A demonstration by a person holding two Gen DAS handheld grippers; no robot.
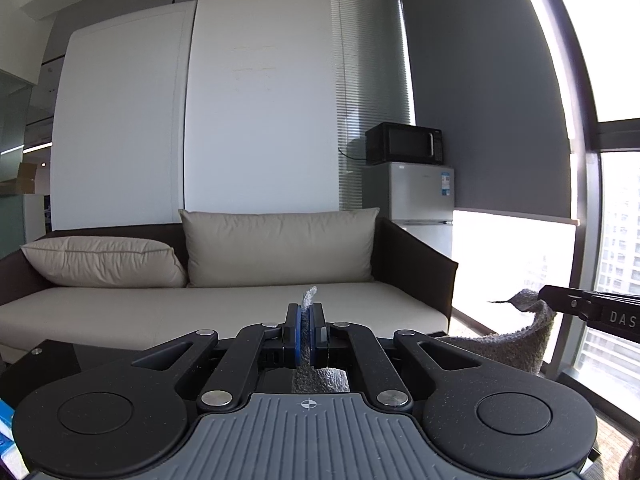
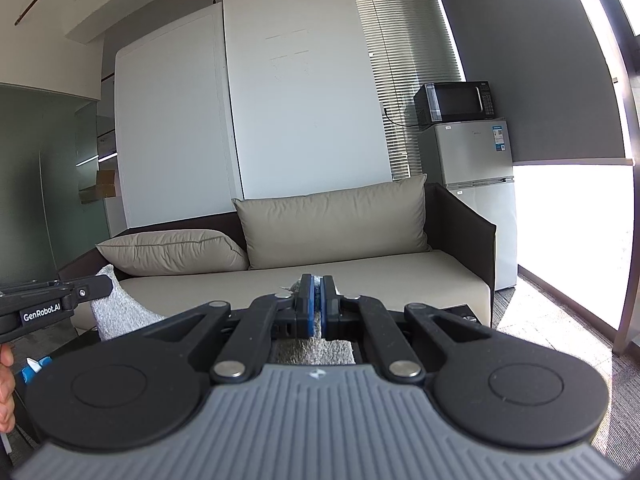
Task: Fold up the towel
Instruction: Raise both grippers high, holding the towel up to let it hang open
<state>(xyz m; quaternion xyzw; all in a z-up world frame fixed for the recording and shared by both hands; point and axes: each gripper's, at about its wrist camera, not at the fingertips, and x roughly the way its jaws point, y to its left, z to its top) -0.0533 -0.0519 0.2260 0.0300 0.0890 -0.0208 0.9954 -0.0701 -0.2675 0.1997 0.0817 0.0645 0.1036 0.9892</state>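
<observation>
The fold looked barely begun, or at most mid-way: the grey, nubbly terry towel [image 1: 516, 344] was lifted off whatever surface it belonged on and hung between the two tools, so no finished crease could be seen, and laying one edge over the other and smoothing it down were judged to be left. In the left wrist view, low in the centre of the frame, the left tool [image 1: 308, 330] had its blue-padded jaws drawn together to a narrow slit, with a thin ridge of the towel pinched between the pads and poking up above them, and more of the cloth visible below through the gap in the linkage. At the right edge of that same frame, the other black tool reached in and gripped a peaked corner of the towel, the fabric sagging down from it in a curve. In the right wrist view the right tool [image 2: 318, 306] was likewise closed tight on a strip of towel [image 2: 312, 350], fibres showing just above the pads at lower centre. At the left edge of that frame the left tool held a pale grey corner, and part of a hand showed at the lower left. Behind, a beige cushioned sofa [image 2: 360, 280] filled the middle of both frames, well apart from the towel.
</observation>
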